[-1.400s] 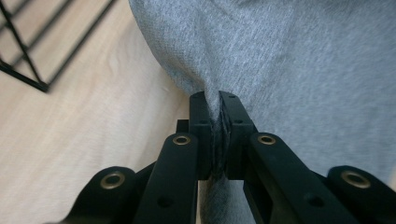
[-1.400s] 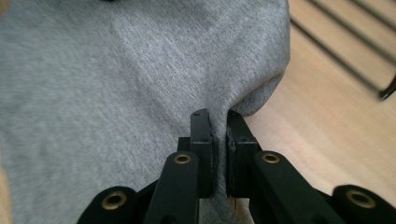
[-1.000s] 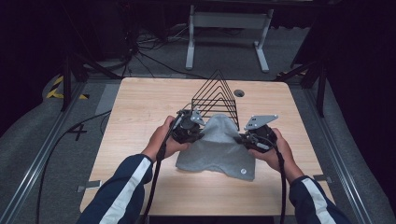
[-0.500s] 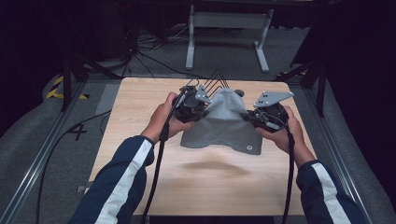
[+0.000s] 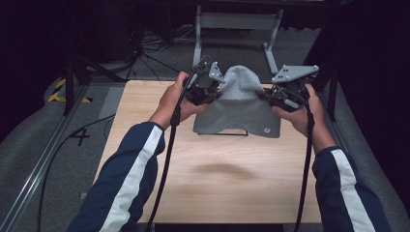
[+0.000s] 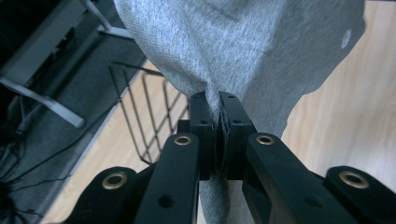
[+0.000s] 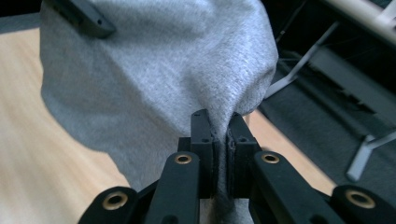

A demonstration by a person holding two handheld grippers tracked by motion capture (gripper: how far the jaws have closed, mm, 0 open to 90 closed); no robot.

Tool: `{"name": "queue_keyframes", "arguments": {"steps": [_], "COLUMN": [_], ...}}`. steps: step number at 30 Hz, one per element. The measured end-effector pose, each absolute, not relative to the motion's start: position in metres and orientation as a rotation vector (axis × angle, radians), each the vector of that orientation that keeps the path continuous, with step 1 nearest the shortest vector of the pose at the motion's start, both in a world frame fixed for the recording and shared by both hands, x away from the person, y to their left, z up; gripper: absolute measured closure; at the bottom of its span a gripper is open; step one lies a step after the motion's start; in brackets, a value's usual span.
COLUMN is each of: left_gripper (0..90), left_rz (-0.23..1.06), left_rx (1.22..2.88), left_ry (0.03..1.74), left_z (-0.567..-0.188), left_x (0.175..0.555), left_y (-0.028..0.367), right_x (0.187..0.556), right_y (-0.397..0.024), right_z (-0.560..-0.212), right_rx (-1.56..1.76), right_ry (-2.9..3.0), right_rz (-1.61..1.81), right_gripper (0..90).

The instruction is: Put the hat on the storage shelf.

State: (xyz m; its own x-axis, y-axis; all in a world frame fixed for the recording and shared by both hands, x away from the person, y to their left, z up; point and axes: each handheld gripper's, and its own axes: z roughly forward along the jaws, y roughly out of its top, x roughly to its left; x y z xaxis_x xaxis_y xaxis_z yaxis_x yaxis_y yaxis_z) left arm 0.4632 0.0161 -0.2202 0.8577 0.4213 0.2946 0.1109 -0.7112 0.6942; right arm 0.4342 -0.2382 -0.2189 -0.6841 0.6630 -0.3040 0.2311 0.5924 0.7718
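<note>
Grey cloth (image 5: 240, 104) hangs in the air above the desk (image 5: 217, 183), each side pinched by clenched fingers of the left gripper (image 5: 209, 87) and right gripper (image 5: 276, 96). The lift is under way (probably draping it on the wire rack (image 6: 149, 112) comes next, needing a forward carry). A second ago it lay lower.

The left gripper (image 6: 219, 100) has its two black jaws clamped tight on a bunched fold of soft grey knitted cloth (image 6: 247, 44), which fans out wide above the pinch and hangs clear of the pale wooden table (image 6: 355, 126). A small round badge (image 6: 345, 38) sits near the cloth's far edge. Behind, a black wire rack (image 6: 149, 112) stands on the table by its edge, dark floor beyond.
</note>
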Motion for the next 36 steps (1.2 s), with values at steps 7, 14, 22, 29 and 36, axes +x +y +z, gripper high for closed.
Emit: {"name": "queue_keyframes", "arguments": {"steps": [7, 14, 22, 29, 36], "left_gripper": [85.9, 85.9, 86.0, 86.0, 86.0], "left_rz": [0.626, 0.654, 0.738, 0.753, 0.777], "left_rx": [2.302, 2.258, 2.252, 2.245, 2.226], "left_ry": [0.409, 0.449, 0.471, 0.517, 0.520], "left_z": [-0.202, -0.187, -0.181, -0.184, -0.184], "left_x": [0.481, 0.494, 0.504, 0.518, 0.524], "left_y": [0.013, 0.021, 0.025, 0.028, 0.026], "right_x": [0.454, 0.468, 0.480, 0.493, 0.500], "right_y": [-0.239, -0.234, -0.226, -0.223, -0.220], "right_z": [-0.195, -0.180, -0.176, -0.180, -0.181], "right_rx": [0.729, 0.734, 0.732, 0.745, 0.744], "right_ry": [2.173, 2.124, 2.105, 2.105, 2.092], "right_rz": [0.981, 1.020, 1.050, 1.067, 1.078], "right_gripper": [84.7, 84.7, 84.7, 84.7, 84.7]}}
